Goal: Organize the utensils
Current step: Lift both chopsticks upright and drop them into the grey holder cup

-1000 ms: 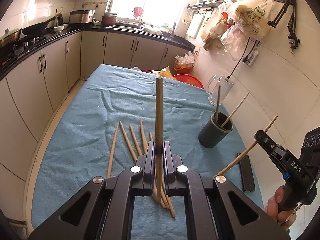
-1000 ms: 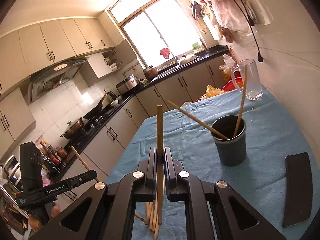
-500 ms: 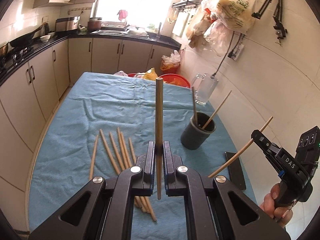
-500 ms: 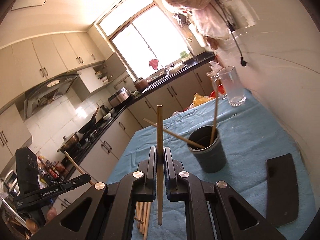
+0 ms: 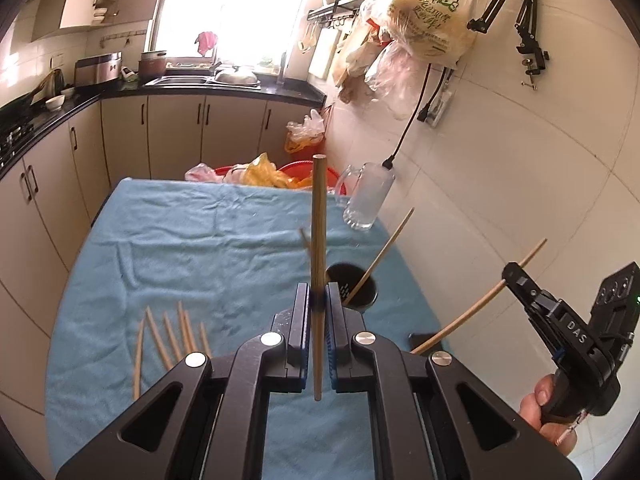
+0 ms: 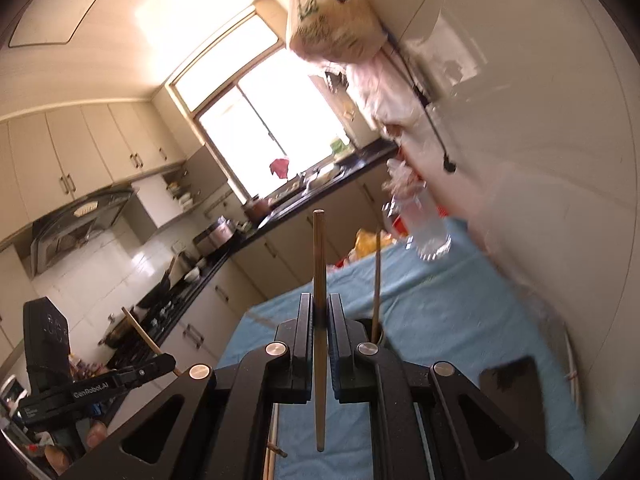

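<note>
In the left wrist view my left gripper (image 5: 318, 294) is shut on an upright wooden chopstick (image 5: 319, 220). The dark utensil cup (image 5: 354, 292) stands just beyond its right finger, with a chopstick (image 5: 380, 254) leaning out of it. Several loose chopsticks (image 5: 168, 336) lie on the blue cloth at the left. My right gripper (image 5: 513, 273) is at the right, shut on a slanted chopstick (image 5: 472, 312). In the right wrist view, my right gripper (image 6: 319, 300) pinches its chopstick (image 6: 319, 248). The cup (image 6: 376, 326) is mostly hidden behind its right finger. My left gripper (image 6: 166, 360) is at lower left.
A glass mug (image 5: 366, 196) stands at the table's far right by the tiled wall. A flat black object (image 5: 420, 338) lies right of the cup. A red basin with bags (image 5: 296, 172) sits beyond the table's far edge. Kitchen cabinets line the left.
Both grippers have risen and moved forward and right with their chopsticks. The cup has slid from right of the fingers to just behind them. The right wrist view is now blurred.
</note>
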Available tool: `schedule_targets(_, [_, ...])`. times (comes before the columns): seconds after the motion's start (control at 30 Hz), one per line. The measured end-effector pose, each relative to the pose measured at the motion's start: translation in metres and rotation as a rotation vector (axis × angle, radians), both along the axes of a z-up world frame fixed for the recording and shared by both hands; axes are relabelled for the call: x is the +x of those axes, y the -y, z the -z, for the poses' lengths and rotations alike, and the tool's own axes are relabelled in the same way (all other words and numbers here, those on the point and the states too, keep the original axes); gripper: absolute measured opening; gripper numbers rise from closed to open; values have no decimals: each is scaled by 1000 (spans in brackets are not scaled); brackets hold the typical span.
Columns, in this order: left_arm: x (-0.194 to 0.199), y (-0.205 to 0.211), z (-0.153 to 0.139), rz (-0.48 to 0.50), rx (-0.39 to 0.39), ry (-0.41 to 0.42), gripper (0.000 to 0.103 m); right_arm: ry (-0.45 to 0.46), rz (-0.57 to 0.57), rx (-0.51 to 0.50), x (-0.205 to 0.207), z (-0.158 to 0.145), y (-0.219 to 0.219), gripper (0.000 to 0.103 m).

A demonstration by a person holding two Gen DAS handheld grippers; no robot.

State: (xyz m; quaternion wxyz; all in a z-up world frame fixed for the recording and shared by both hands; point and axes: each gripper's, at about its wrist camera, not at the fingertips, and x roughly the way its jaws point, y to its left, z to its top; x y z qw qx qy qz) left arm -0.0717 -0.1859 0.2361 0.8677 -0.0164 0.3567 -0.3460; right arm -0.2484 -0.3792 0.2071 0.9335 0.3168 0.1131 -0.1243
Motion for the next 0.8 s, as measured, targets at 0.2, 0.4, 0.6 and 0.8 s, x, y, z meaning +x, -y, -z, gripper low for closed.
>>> schedule_targets(0.2, [22, 35, -19, 18, -27, 14, 7, 30, 68, -20, 4, -25, 24, 7])
schedule_targets(0.4, [48, 62, -27, 12, -61, 22, 7, 39, 112, -24, 21, -33, 45, 7])
schedule_targets(0.6, [73, 89, -15, -10, -54, 27, 7, 13, 130, -1, 47, -24, 68, 7])
schedule_targets(0.8, [95, 110, 18, -12, -11, -24, 7, -55, 133, 12, 75, 0, 83, 7])
